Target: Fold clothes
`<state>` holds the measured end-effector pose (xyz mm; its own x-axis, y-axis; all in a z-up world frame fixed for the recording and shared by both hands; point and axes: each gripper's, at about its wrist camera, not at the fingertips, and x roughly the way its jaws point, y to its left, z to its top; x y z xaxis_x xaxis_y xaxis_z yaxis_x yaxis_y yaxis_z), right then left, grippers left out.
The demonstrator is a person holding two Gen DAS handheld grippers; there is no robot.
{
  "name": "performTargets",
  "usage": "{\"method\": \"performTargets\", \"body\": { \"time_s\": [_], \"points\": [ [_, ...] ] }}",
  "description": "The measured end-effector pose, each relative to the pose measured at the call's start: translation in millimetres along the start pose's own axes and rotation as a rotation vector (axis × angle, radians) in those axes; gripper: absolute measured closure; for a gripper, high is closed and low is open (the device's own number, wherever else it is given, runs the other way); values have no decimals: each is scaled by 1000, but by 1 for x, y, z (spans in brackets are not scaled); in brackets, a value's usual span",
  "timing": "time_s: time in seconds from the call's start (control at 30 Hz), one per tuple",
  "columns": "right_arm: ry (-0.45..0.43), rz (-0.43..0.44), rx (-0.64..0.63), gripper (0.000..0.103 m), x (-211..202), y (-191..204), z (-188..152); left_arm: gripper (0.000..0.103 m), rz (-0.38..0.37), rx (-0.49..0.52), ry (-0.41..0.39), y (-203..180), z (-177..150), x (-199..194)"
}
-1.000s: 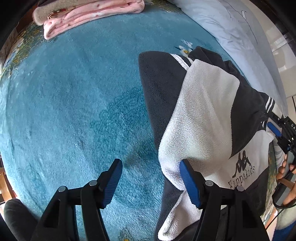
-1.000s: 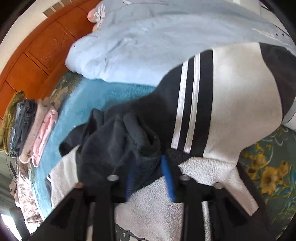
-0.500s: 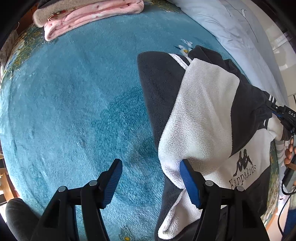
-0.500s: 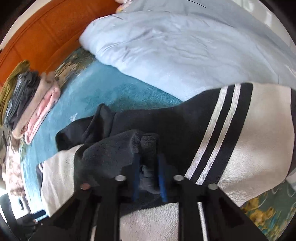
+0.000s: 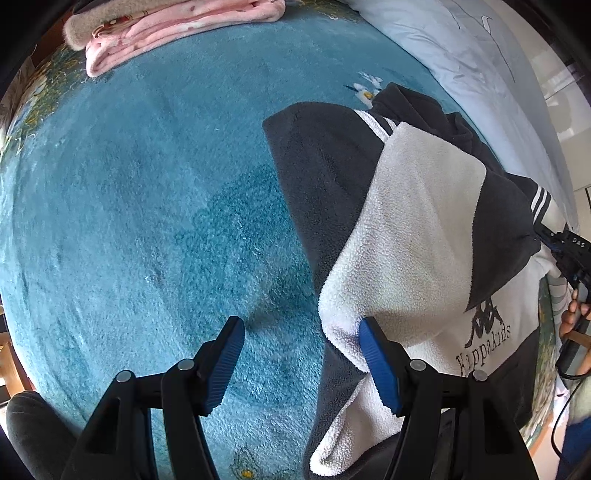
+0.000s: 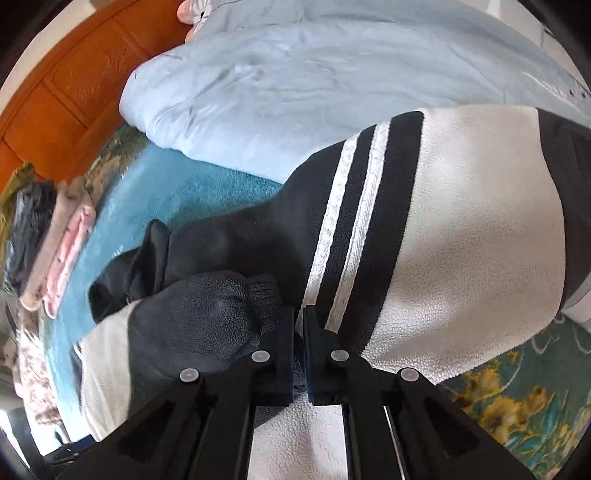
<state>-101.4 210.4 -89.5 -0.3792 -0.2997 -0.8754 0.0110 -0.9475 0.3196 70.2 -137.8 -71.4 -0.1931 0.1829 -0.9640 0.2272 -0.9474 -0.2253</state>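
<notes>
Right gripper [image 6: 298,334] has pinched tight on sleeve cuff [image 6: 264,301].

Left gripper [image 5: 301,363] wide open over teal blanket [image 5: 129,221]. Black-and-white fleece jacket [image 5: 417,221] lies right, white sleeve touching right finger. Right gripper [image 5: 543,232] pinches jacket's far edge. Pink folded clothes [image 5: 177,26] top left.

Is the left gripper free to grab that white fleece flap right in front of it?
Probably yes. The left gripper is open and holds nothing, and the white fleece flap of the sweatshirt lies beside its right finger, nothing between.
</notes>
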Motion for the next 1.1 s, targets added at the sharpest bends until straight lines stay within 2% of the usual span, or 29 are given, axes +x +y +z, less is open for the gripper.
{"method": "performTargets", "body": {
  "time_s": [0.07, 0.1, 0.13, 0.2, 0.37, 0.47, 0.67, 0.73, 0.77, 0.8, 0.83, 0.93, 1.0, 1.1],
  "points": [
    [-50, 49, 52, 97, -18, -13, 1, 35, -1, 0, -1, 0, -1, -1],
    [-86, 60, 91, 90, -29, -25, 0, 35, -5, -4, -1, 1, -1, -2],
    [-127, 60, 146, 73, -41, -40, -1, 35, -9, -9, -1, 2, -2, -3],
    [-208, 53, 262, 61, -66, -75, -3, 35, -13, -16, -7, 4, -3, -5],
    [-365, -1, 605, 61, -106, -171, -11, 35, -33, -34, -26, 8, -6, -12],
    [-398, -39, 742, 61, -113, -205, -10, 35, -32, -36, -30, 9, -10, -16],
    [-378, -80, 815, 57, -112, -232, 7, 35, -14, -50, -36, 16, -20, -25],
    [-385, -58, 853, 57, -113, -238, 7, 35, -12, -53, -43, 18, -22, -28],
    [-384, -39, 873, 59, -113, -238, 8, 35, -12, -53, -46, 18, -23, -30],
    [-384, -21, 891, 72, -113, -237, 9, 35, -13, -53, -49, 18, -24, -31],
    [-384, -11, 894, 97, -113, -233, 12, 35, -19, -52, -52, 18, -25, -33],
    [-417, 93, 805, 97, -126, -206, 23, 35, -35, -39, -59, 14, -28, -36],
    [-436, 144, 622, 97, -141, -164, 32, 35, -38, -29, -58, 12, -30, -37],
    [-455, 188, 291, 97, -165, -78, 29, 35, -45, -30, -60, 12, -33, -39]
  ]
}}
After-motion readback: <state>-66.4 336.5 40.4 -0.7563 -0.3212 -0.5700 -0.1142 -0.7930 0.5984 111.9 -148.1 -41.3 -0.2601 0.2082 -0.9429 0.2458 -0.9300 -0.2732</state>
